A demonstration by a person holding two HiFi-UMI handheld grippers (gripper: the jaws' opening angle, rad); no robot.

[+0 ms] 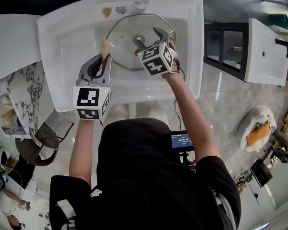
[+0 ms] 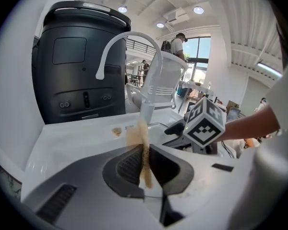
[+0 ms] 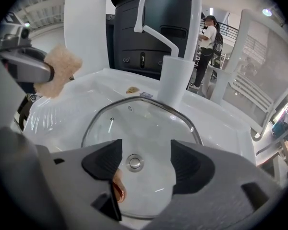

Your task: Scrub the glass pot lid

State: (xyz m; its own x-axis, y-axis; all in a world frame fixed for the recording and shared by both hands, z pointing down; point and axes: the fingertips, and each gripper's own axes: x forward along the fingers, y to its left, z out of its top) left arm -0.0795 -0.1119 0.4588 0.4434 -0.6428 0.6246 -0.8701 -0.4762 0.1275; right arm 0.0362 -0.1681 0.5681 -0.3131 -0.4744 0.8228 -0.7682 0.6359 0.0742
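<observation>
- Sponge [image 2: 137,134], tan, thin: pinched edge-on between the jaws of the left gripper [image 2: 145,162], above the lid's left edge.
- Right gripper [image 3: 146,159]: jaws spread wide, gripping nothing, poised over the lid's centre.
- Glass pot lid [image 3: 144,121]: lying in the basin of the white sink [image 1: 67,37], beneath both grippers.
- Faucet [image 3: 176,78], white: at the sink's back rim, just behind the lid.
- Black appliance [image 2: 79,66]: behind the sink.

One sink, three cameras
Head view looks steeply down on the sink [image 1: 67,28], upper centre; both gripper views sit low, close, facing the faucet [image 3: 175,80]; head and right views share the lid [image 1: 127,30].
</observation>
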